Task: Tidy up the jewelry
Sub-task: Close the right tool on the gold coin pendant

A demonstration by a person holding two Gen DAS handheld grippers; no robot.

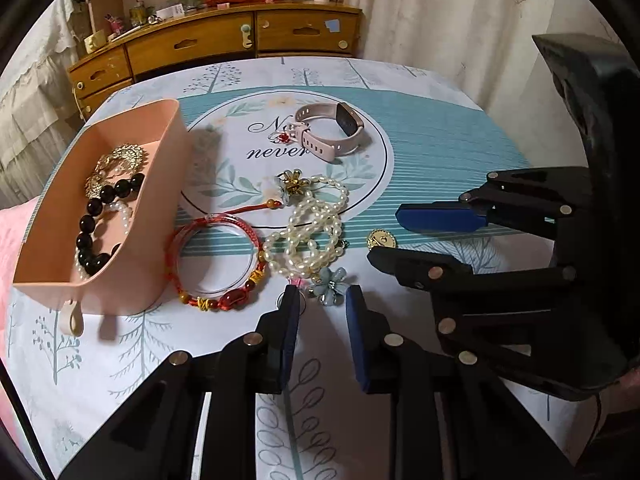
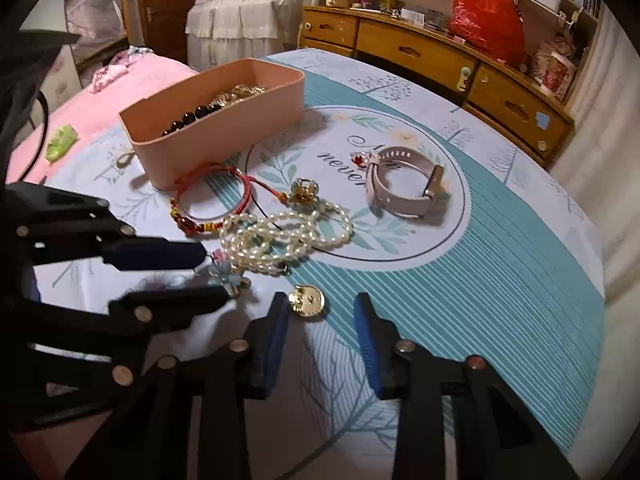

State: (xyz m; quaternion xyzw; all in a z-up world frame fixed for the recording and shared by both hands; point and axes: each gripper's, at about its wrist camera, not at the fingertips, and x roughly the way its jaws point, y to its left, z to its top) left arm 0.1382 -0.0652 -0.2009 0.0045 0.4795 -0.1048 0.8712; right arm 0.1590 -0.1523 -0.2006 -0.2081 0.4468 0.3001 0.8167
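Observation:
A pink box (image 1: 132, 264) (image 2: 224, 136) on the table holds black beads (image 1: 96, 216) and gold pieces. On the cloth lie a red bangle (image 1: 218, 260) (image 2: 212, 200), a pearl strand (image 1: 312, 236) (image 2: 280, 236), a pale blue flower charm (image 1: 330, 286) (image 2: 230, 276), a gold flower charm (image 1: 292, 188) (image 2: 304, 192), a gold round brooch (image 1: 382, 239) (image 2: 307, 300) and a pink watch (image 1: 332, 130) (image 2: 404, 184). My left gripper (image 1: 322, 308) (image 2: 208, 276) is open around the blue flower charm. My right gripper (image 2: 322, 312) (image 1: 384, 234) is open beside the gold brooch.
A wooden drawer unit (image 1: 224, 44) (image 2: 440, 64) stands behind the table with a red bag (image 2: 486, 16) on top. A pink bed (image 2: 92, 112) lies left of the table. A curtain (image 1: 440, 12) hangs at the right. A small red ring (image 1: 282, 136) lies by the watch.

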